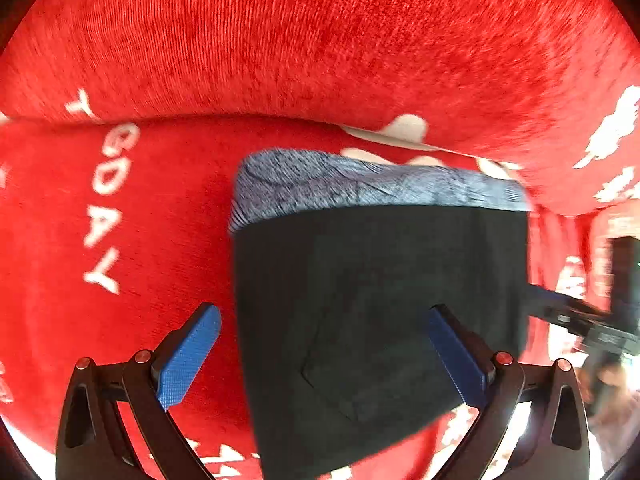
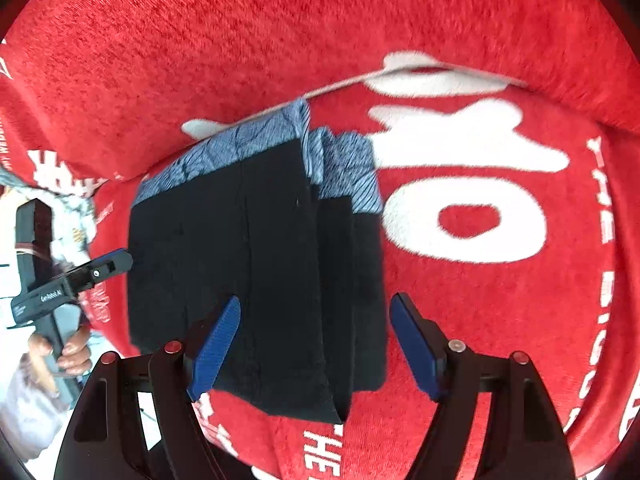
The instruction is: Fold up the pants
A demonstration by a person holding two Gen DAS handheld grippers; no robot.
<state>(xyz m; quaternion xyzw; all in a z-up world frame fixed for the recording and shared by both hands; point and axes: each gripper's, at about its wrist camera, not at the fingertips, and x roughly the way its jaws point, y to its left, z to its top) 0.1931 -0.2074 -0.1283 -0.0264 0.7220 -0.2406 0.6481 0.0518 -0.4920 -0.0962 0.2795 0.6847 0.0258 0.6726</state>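
The black pants (image 1: 372, 312) lie folded into a compact stack on a red blanket, with a blue patterned waistband (image 1: 360, 184) at the far edge. In the right wrist view the pants (image 2: 256, 264) show several stacked layers at the right side. My left gripper (image 1: 324, 356) is open, its blue pads either side of the stack's near left part, holding nothing. My right gripper (image 2: 314, 344) is open over the near right edge of the stack. The left gripper's tip (image 2: 114, 260) also shows beside the stack's left edge.
The red blanket (image 1: 120, 208) with white lettering covers the seat, and a red cushion back (image 1: 320, 40) rises behind the pants. The right gripper (image 1: 580, 320) shows at the right of the left wrist view. A hand (image 2: 68, 348) holds the left gripper's handle.
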